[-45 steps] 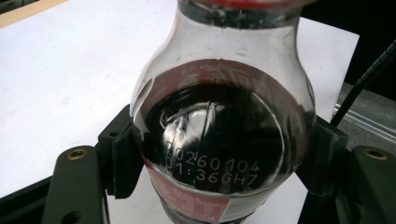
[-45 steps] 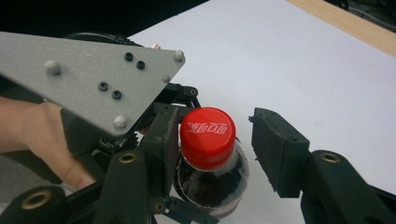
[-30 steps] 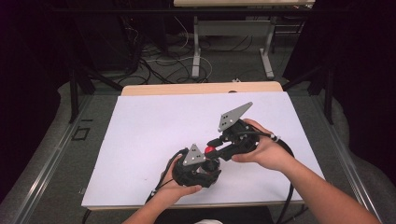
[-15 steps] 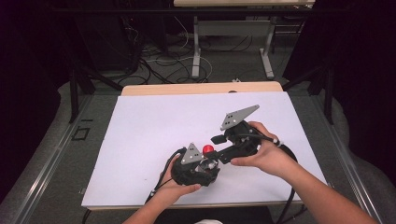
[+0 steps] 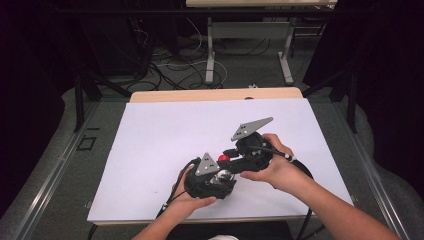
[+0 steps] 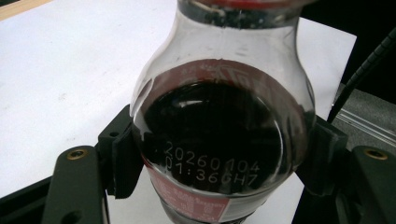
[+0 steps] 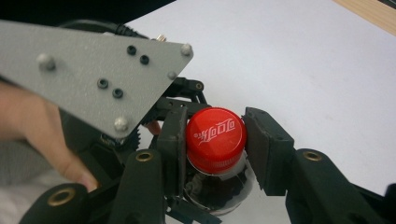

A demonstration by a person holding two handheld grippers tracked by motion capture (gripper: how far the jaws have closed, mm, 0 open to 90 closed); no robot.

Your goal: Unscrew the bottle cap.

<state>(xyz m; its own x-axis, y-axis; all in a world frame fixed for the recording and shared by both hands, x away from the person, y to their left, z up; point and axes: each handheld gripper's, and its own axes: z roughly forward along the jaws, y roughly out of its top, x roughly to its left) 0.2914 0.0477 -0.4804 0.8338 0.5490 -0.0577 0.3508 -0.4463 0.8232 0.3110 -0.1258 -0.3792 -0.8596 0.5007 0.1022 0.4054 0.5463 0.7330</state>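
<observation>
A: Two claws meet over one counter point(image 5: 150, 150), and that white top is the biggest thing here, with a strip of bare wood point(image 5: 215, 95) along its far edge.

B: Where are the claws on it?

A: Toward the near edge, right of the middle. The left claw point(image 5: 212, 181) sits in the person's left hand point(image 5: 187, 200), the right claw point(image 5: 235, 159) in the right hand point(image 5: 275, 167), and the two are just beside each other. Each carries a grey three-cornered plate on top.

B: And the bottle?

A: The bottle point(image 6: 219, 135) is between them, above the counter. In the left gripper view its clear, rounded body with a dark drink inside sits squarely between the black pads point(image 6: 123, 158), and the left claw point(image 6: 219, 163) is pinching it at both sides. White printed digits run across the glassy curve.

B: What about the right one?

A: The right claw point(image 7: 212, 140) has just been closing. In the right gripper view the red cap point(image 7: 215, 137) stands between its jaws, and the left pad point(image 7: 175, 144) lies against the cap. The other pad point(image 7: 259, 144) is just beside it, and I cannot tell whether it presses.

B: Smallest thing?

A: That cap, with white lettering on top.
</observation>
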